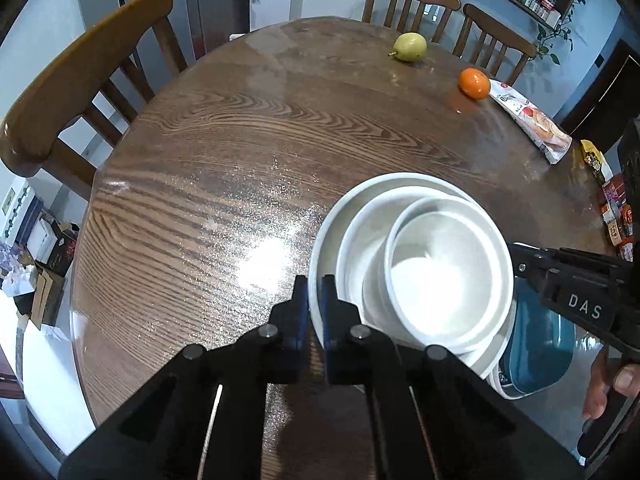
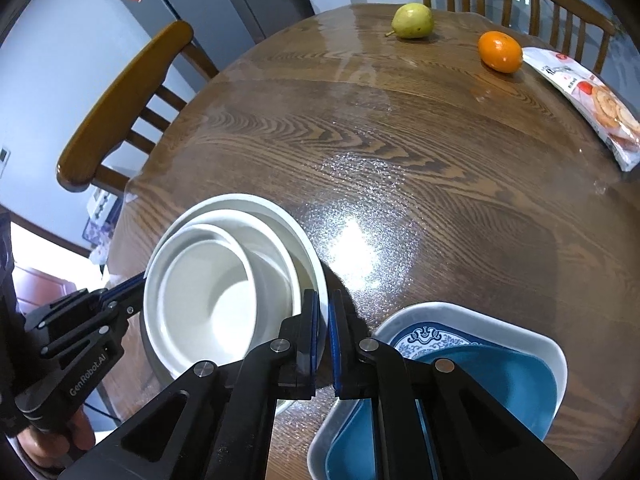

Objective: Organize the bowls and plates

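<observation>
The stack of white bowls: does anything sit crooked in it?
Yes. The smallest white round bowl is not centred: it is tilted and pushed against one side of the larger white bowl, leaving a wide crescent gap on the other side.

You are looking at plain white nested bowls sitting on the brown wood-grain table; right of the bowls a white dish is showing a blue scroll pattern, and beyond them a yellow-green pear and an orange are glowing

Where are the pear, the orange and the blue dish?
pear [image 2: 413, 21], right wrist view, middle of its skin
orange [image 2: 500, 51], right wrist view, its front
blue dish [image 2: 516, 380], right wrist view, blue inner floor
</observation>
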The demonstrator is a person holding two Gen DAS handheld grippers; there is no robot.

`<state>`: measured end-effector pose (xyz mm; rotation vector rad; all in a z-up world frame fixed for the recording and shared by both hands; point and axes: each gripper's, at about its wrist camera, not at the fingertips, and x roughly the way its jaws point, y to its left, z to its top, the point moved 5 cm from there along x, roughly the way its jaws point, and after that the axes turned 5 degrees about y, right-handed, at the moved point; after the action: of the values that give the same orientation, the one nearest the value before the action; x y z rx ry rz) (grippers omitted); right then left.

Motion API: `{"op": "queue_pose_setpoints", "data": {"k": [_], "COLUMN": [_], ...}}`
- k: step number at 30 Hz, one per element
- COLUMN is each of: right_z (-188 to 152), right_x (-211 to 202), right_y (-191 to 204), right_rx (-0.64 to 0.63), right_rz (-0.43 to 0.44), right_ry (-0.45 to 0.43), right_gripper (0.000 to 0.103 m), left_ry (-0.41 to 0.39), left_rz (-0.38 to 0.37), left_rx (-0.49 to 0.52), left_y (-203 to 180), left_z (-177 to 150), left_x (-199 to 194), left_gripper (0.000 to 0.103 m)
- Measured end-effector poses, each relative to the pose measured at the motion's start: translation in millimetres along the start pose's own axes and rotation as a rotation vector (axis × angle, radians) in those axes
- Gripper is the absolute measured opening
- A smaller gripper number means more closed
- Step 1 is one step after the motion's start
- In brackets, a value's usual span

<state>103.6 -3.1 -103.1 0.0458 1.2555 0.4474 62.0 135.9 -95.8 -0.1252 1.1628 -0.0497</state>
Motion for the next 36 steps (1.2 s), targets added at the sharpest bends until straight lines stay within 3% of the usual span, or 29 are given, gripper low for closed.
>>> {"op": "queue_pose_setpoints", "data": {"k": [36], "right_z": [-4.2], "right_x": [-0.5], "right_y": [6.1], "right_rx": [0.004], "right_rz": [-0.004], "right_ry": [-0.021], "right_gripper": [0.009], "left_ry": [-0.046], "left_rz": [0.021], "left_rx": [-0.014], "left_y": [3.1], "left_z": [0.8], "left_x": [-4.4], "left_gripper": [0.001]}}
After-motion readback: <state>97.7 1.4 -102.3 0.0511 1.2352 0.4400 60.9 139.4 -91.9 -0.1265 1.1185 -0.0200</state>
